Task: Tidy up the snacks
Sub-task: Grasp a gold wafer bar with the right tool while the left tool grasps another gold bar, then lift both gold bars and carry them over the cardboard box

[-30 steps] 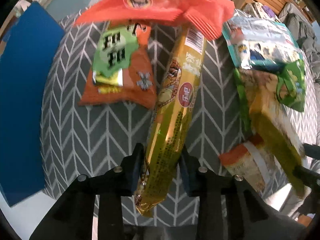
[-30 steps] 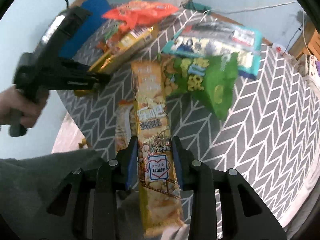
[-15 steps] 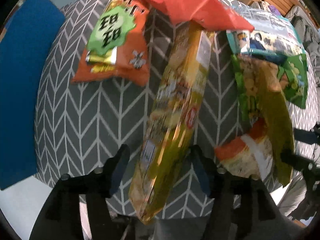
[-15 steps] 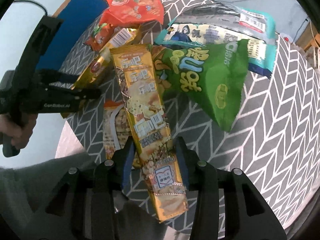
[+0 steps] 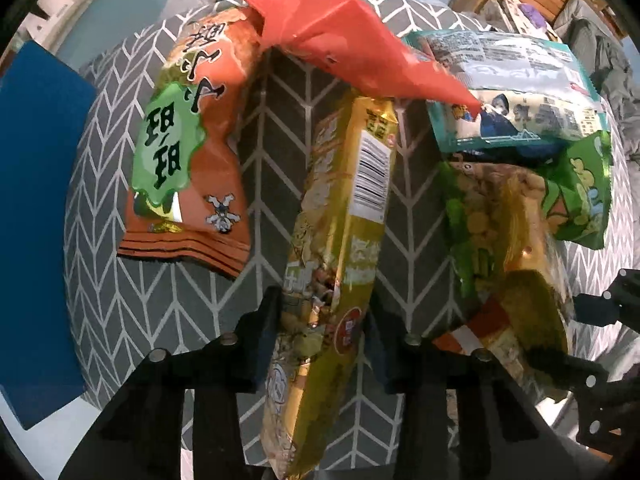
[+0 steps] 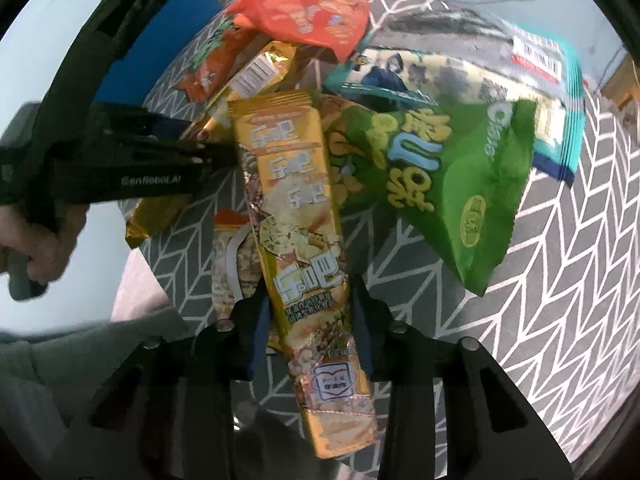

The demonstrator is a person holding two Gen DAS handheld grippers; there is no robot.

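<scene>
Gripping one long gold foil snack pack (image 5: pixel 340 264) as the left gripper (image 5: pixel 324 320) closes on it, I pinch its gold twin (image 6: pixel 304 264) in the right gripper (image 6: pixel 308 320). Both overhang the chevron-patterned grey cloth (image 5: pixel 168 312). Next: lay them parallel toward 12 o'clock.

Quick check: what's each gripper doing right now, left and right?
Left gripper: jaws closing on a gold snack pack between them.
Right gripper: shut on a second gold pack.
</scene>
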